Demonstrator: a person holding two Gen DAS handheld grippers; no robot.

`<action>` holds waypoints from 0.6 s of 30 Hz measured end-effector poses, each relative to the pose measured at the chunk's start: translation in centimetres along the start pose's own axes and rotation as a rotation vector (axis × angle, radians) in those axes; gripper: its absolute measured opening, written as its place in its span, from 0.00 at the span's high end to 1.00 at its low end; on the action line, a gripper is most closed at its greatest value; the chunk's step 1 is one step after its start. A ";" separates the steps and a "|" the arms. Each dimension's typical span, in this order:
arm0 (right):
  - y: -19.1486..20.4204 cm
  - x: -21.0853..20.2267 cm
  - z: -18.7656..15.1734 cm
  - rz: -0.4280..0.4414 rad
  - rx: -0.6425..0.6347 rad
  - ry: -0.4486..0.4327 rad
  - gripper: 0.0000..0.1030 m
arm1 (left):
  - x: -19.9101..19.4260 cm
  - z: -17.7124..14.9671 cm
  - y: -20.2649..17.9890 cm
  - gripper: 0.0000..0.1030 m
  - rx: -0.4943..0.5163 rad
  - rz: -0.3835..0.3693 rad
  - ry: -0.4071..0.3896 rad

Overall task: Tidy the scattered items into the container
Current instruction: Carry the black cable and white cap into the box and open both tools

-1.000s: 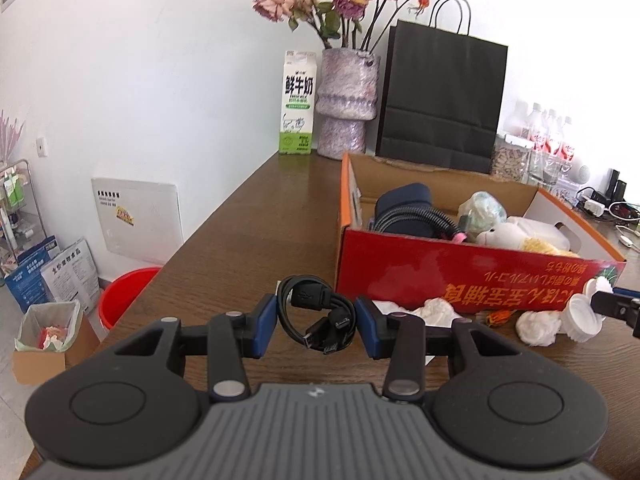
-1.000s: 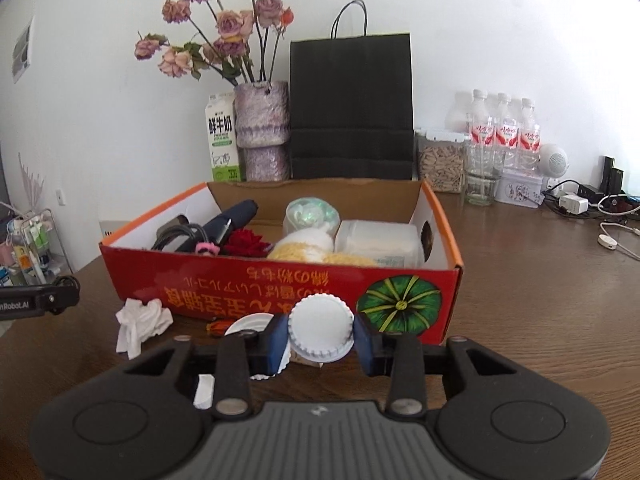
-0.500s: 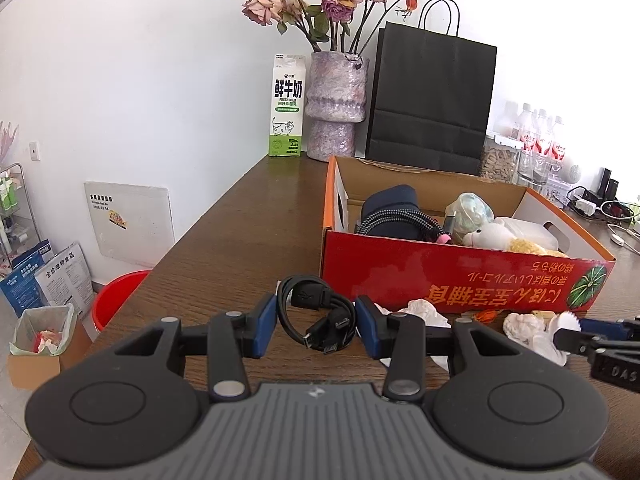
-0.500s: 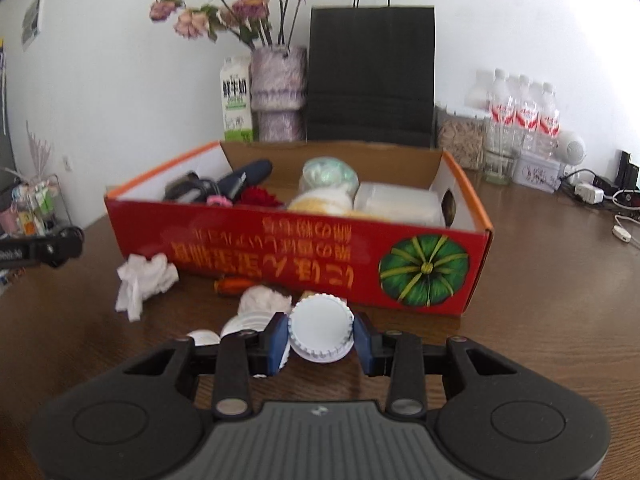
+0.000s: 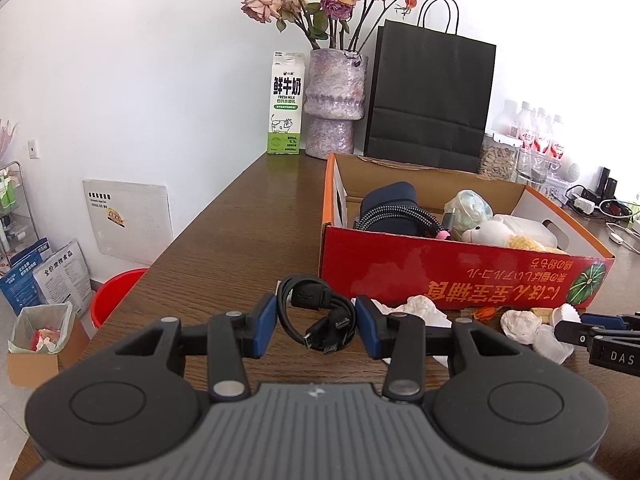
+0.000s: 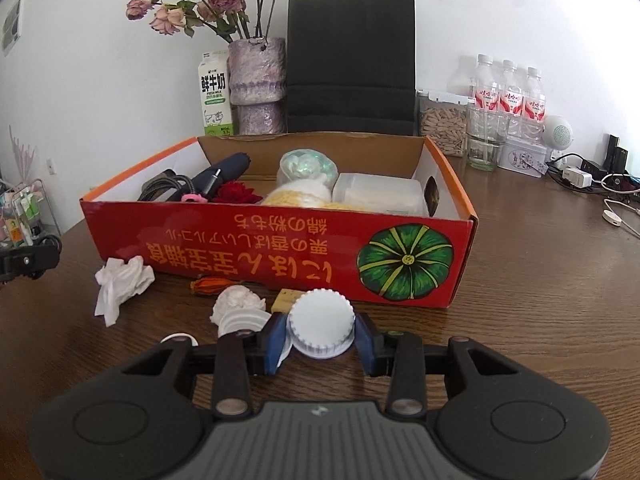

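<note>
Brown wooden counter [image 6: 540,272] under everything. On it, a red box [image 6: 276,252] with an orange rim and a green pumpkin print, open at the top, holding a dark pouch [image 5: 390,204], a braided cable [image 5: 394,216], a red flower [image 6: 236,193], a plush toy [image 5: 486,232], a wrapped bundle [image 6: 306,164] and a clear tub [image 6: 378,196]. Behind the box, against the wall: a black bag [image 6: 350,64], a vase [image 6: 258,84] of dried roses, a milk carton [image 6: 214,98], bottles [image 6: 508,96]. Left hand-held gripper [image 5: 316,324] held low in front of the box's left end, blue pads partly spread, closed on a coiled black USB cable [image 5: 316,314]; both pads touching the coil. Right hand-held gripper [image 6: 322,340] near the box's front wall, jaws opening, a white ribbed cap [image 6: 322,328] between the pads; right pad seemingly just clear of the rim, left side unclear. Scattered on the counter along the front wall: crumpled tissue [image 6: 120,284], a second white wad [image 6: 238,300], a fluted paper cup [image 6: 242,320], a small orange flower [image 6: 210,284], a cork piece [image 6: 285,300]. Same litter visible from the left wrist, right of the cable.
</note>
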State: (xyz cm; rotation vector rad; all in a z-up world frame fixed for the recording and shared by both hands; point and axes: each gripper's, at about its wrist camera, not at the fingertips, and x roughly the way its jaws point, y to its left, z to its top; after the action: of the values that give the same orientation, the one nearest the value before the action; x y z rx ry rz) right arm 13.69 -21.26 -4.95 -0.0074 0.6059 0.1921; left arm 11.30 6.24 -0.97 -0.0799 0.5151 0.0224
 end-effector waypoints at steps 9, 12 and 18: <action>-0.3 0.0 0.3 -0.006 0.002 -0.005 0.68 | 0.1 0.1 -0.3 0.58 0.008 0.000 -0.003; -0.3 -0.5 0.3 0.002 0.004 -0.026 0.68 | 0.2 0.3 -0.5 0.58 0.013 -0.002 -0.004; -0.3 -2.2 1.2 0.006 0.007 -0.095 0.68 | -0.3 1.0 -1.4 0.58 0.025 -0.022 -0.033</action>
State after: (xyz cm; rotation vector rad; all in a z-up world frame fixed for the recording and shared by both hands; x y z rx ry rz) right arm 12.67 -21.89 -2.70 0.0100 0.5116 0.1956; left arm 11.62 4.93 0.17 -0.0606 0.4811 -0.0039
